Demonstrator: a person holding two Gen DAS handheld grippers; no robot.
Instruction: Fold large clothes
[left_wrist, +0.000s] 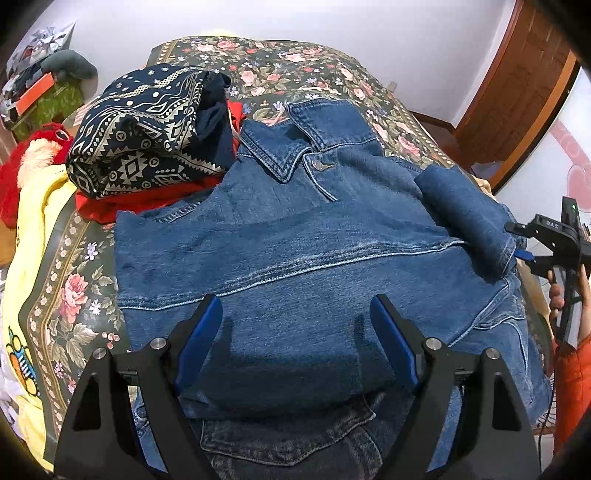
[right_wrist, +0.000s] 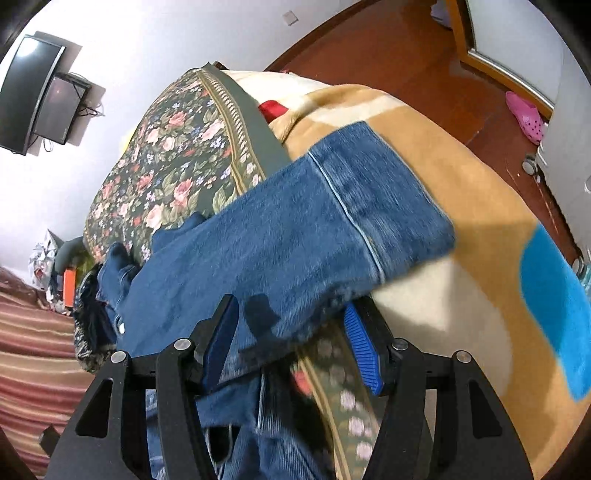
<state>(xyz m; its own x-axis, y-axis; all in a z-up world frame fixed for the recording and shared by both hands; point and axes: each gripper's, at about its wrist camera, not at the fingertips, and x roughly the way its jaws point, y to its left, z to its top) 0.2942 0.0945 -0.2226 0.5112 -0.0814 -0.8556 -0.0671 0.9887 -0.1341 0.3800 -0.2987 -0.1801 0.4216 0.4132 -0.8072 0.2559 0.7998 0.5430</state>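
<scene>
We've got the jacket (left_wrist: 295, 236) lying flat on the bed (left_wrist: 74, 280), sleeve (right_wrist: 295, 236) stretched out to the right. Right gripper (right_wrist: 291, 343) is nearest, jaws spread around the sleeve's edge; left gripper (left_wrist: 295, 332) hovers spread over the body.

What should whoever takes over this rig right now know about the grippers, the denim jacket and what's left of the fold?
Left gripper: open, holding nothing, over the lower back of the denim jacket.
Right gripper: open, at the cuff end of the sleeve; the cloth lies between the fingers but is not pinched.
Jacket: spread on the floral bedspread, collar on the far side. The sleeve is angled across the jacket's edge, its cuff lying over the tan blanket.
Done: one side looks folded in.
Left: probably grip the sleeve, lay it across the body, then fold the jacket up. A pile of folded clothes sits beside the collar.
</scene>
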